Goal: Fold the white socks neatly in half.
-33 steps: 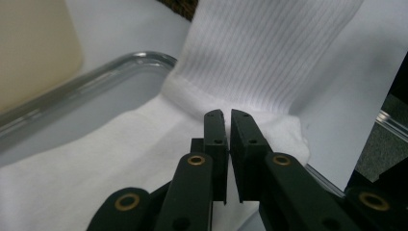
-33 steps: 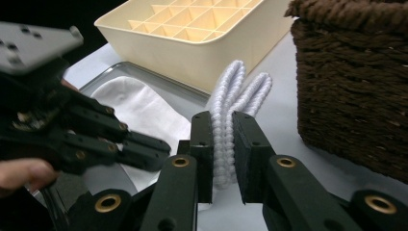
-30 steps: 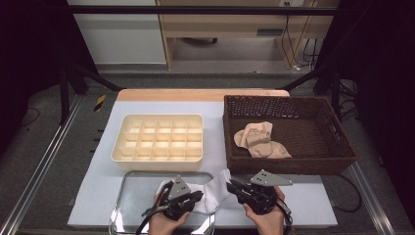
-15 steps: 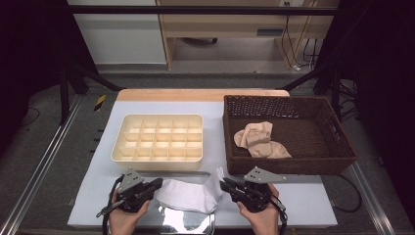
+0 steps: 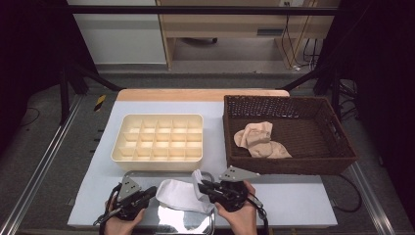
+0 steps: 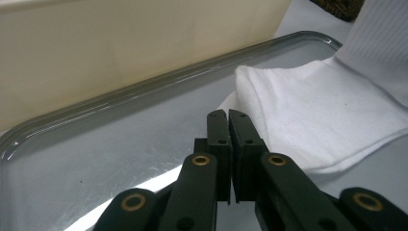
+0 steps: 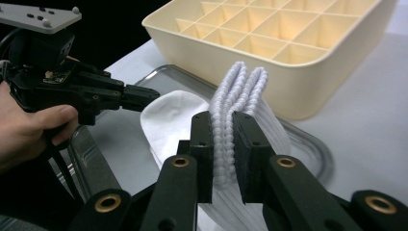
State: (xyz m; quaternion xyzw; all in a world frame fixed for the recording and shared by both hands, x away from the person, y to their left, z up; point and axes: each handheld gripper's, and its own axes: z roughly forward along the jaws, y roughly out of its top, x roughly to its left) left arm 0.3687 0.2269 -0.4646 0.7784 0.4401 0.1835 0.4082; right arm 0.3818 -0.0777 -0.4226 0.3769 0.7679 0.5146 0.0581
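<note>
A white sock (image 5: 178, 195) lies spread on a metal tray (image 5: 147, 172) at the table's front edge. My right gripper (image 5: 203, 185) is shut on the sock's ribbed cuff (image 7: 240, 91), which stands up folded between the jaws of my right gripper (image 7: 223, 120). At the sock's left end, my left gripper (image 5: 151, 190) is shut with nothing in it. In the left gripper view its closed tips (image 6: 228, 115) hover just above the tray (image 6: 120, 144), right beside the sock (image 6: 317, 115). The right gripper view shows the left gripper (image 7: 139, 98) pointing at the sock's toe end.
A cream compartment box (image 5: 156, 164) stands just behind the tray. To the right sits a brown wicker basket (image 5: 288, 166) with beige socks (image 5: 259, 139) inside. The white table mat (image 5: 303, 200) reaches to the front right.
My left gripper has moved left, off the bunched sock to the tray's left side. The sock now lies stretched out flat. My right gripper has shifted slightly left, still holding the cuff.
</note>
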